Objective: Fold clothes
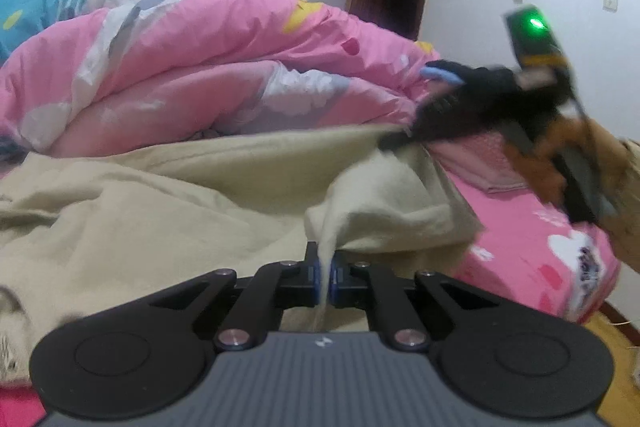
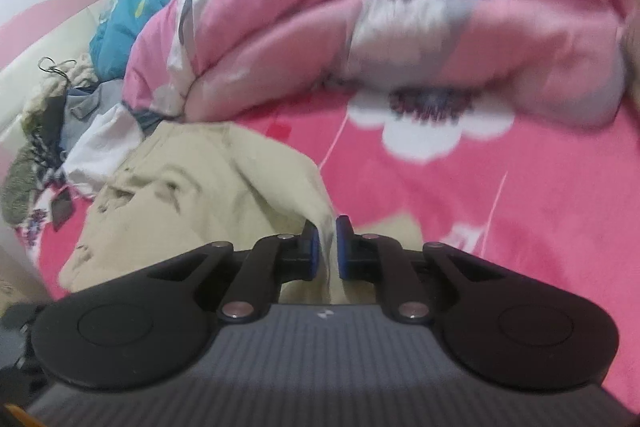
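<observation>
From the left wrist camera, the left gripper (image 1: 327, 277) points level across the bed. Its two blue pads are squeezed tight on a thin fold of the beige garment (image 1: 168, 195). The cloth rises from the pads and spreads out over the bed, in front of the big pink quilt (image 1: 208, 67). On the far right edge of the garment, the right gripper (image 1: 404, 137) looks blurry. It reaches in from the right, tilted down, and its tip touches the cloth edge. A green light (image 1: 534, 23) glows on top of it. The pink bed sheet (image 1: 532, 251) shows beside the garment.

From the right wrist camera, the right gripper (image 2: 327, 247) points down at the bed. Its pads (image 2: 343, 247) pinch a fold of the beige garment (image 2: 192, 195), with a small gap showing. The garment lies bunched on the pink bed sheet (image 2: 500, 227), below the pink quilt (image 2: 360, 7). More clothes (image 2: 60, 131) lie piled left of the garment.
</observation>
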`<control>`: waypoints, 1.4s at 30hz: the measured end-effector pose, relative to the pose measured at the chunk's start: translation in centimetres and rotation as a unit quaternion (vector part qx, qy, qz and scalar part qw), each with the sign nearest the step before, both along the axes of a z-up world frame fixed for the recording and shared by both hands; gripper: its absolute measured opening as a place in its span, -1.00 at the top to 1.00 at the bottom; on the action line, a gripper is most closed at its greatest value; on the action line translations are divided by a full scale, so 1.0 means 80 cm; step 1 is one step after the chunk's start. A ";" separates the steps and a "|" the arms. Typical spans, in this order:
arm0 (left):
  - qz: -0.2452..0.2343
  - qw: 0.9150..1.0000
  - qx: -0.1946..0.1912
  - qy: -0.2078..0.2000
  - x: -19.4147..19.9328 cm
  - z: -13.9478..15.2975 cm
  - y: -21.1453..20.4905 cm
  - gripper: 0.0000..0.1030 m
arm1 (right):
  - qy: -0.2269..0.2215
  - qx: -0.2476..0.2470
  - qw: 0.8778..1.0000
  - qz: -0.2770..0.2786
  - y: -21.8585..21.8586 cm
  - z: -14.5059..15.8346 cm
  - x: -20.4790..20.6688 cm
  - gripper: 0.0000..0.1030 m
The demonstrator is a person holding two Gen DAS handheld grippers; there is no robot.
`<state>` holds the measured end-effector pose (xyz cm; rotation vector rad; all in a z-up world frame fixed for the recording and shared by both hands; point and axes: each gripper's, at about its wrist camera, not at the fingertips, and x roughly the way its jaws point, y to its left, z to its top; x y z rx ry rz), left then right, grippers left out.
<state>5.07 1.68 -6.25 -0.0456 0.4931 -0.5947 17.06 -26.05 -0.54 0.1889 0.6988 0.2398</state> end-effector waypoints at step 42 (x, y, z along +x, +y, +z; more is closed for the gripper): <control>0.017 0.991 -0.041 0.129 0.013 -0.055 0.024 0.18 | 0.049 0.135 0.986 -0.080 -0.189 0.055 -0.096 -0.56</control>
